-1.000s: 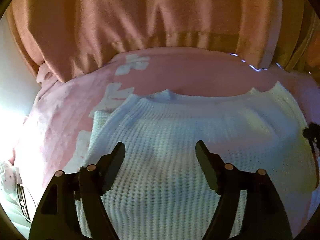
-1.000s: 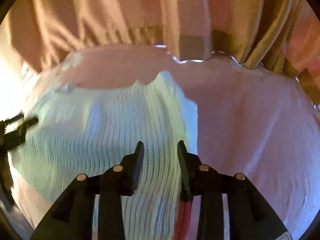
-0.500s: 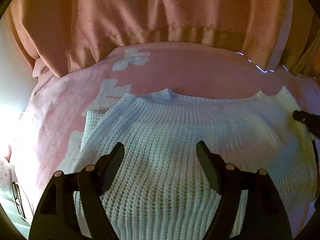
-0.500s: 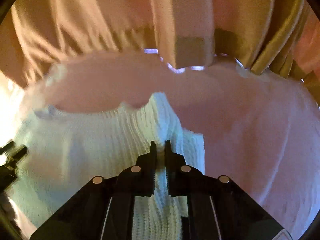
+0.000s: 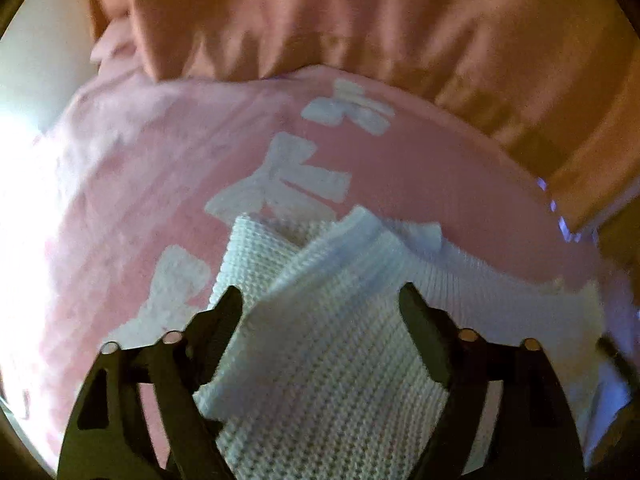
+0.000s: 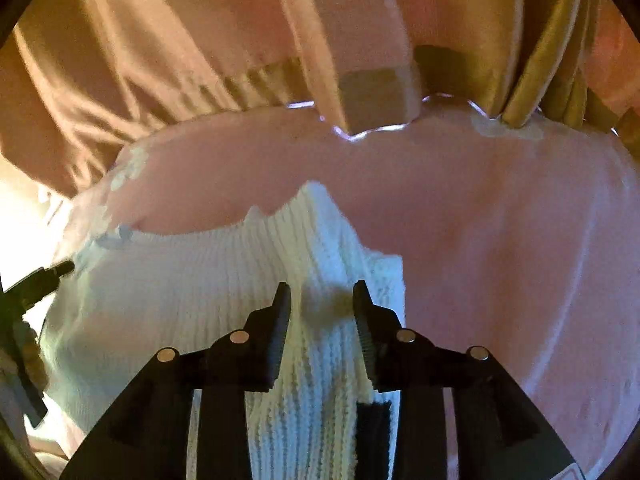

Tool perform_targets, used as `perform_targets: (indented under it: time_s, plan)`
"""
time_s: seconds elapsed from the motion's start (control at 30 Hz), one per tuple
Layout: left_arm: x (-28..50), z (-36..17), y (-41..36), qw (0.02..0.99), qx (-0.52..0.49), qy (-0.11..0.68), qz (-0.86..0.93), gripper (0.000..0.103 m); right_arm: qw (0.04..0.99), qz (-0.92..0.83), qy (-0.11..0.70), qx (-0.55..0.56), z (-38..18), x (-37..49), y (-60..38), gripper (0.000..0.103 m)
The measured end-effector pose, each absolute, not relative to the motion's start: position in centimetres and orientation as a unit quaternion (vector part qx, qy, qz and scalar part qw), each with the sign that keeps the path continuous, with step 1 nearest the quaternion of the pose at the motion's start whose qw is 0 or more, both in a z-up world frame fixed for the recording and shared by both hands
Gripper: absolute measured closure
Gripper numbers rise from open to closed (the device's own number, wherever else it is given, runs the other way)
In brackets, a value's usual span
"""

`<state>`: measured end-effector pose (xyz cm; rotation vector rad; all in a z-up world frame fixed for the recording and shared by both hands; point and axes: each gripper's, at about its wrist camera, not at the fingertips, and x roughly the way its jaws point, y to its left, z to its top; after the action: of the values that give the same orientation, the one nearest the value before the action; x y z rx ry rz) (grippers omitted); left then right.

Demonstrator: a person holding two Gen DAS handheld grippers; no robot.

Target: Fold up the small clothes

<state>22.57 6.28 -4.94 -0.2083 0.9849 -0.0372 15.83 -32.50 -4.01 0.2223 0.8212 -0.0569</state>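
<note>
A white knit sweater lies on a pink blanket. In the left wrist view its left edge is folded over, with a ribbed corner pointing up. My left gripper is open, its jaws wide apart over the sweater's left part. In the right wrist view the sweater has a raised ridge of fabric at its right side. My right gripper is open, its jaws on either side of that ridge. The left gripper's tip shows at the far left of the right wrist view.
The pink blanket has white bow patterns and stretches to the right. An orange-tan cloth hangs along the far edge; it also shows in the right wrist view. Bright light falls at the left.
My right gripper closed on the sweater's right edge, pulled up a ridge, then opened again. My left gripper shifted left toward the sweater's left edge, which now lies folded over.
</note>
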Motion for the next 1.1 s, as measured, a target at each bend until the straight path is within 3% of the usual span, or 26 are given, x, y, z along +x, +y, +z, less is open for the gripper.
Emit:
perform_targets:
  time_s: [0.13,0.2,0.23,0.3,0.4,0.57,0.63,0.77,0.87,0.93,0.97,1.0,1.1]
  plan:
    - [23.4,-6.3,6.9,0.871,-0.109,0.478,-0.016,0.028,0.911,-0.032,0.403,0.079,-5.2,16.3,-31.4,0.071]
    - [23.6,-6.5,6.3,0.877,-0.086,0.473,-0.004,0.048,0.913,-0.037,0.398,0.077,-5.2,16.4,-31.1,0.071]
    - [23.6,-6.5,6.0,0.878,-0.078,0.473,-0.001,0.055,0.914,-0.040,0.397,0.077,-5.2,16.5,-31.0,0.076]
    - [23.8,-6.4,5.7,0.875,-0.081,0.477,-0.016,0.096,0.914,-0.042,0.397,0.067,-5.0,16.5,-31.0,0.095]
    - [22.8,-4.3,5.4,0.891,-0.082,0.446,-0.018,0.097,0.925,-0.036,0.372,0.069,-3.5,15.4,-31.1,0.097]
    - [19.0,2.8,5.5,0.929,-0.097,0.353,-0.053,0.097,0.962,-0.018,0.266,0.064,2.9,11.1,-30.1,0.097]
    - [18.9,3.6,5.5,0.934,-0.092,0.343,-0.051,0.097,0.962,-0.027,0.265,0.053,3.0,11.5,-30.2,0.097]
    - [22.4,-2.0,4.7,0.900,-0.061,0.431,-0.019,0.093,0.916,-0.041,0.385,0.103,-3.5,16.2,-32.4,0.095]
    - [22.8,-5.3,5.2,0.869,-0.058,0.491,0.012,0.093,0.906,-0.040,0.398,0.138,-4.2,15.7,-33.1,0.089]
    - [22.0,-4.2,5.9,0.876,-0.081,0.476,-0.006,0.079,0.917,-0.040,0.379,0.120,-2.7,14.6,-32.7,0.080]
    - [21.3,-3.2,6.2,0.883,-0.077,0.463,-0.014,0.060,0.922,-0.041,0.370,0.105,-1.9,13.7,-32.3,0.074]
    - [20.6,-2.5,6.4,0.890,-0.071,0.450,-0.013,0.045,0.925,-0.046,0.366,0.095,-1.5,13.0,-32.2,0.062]
    - [18.2,-1.4,6.9,0.904,-0.043,0.426,-0.014,0.041,0.923,-0.053,0.376,0.065,-1.6,10.5,-31.7,0.052]
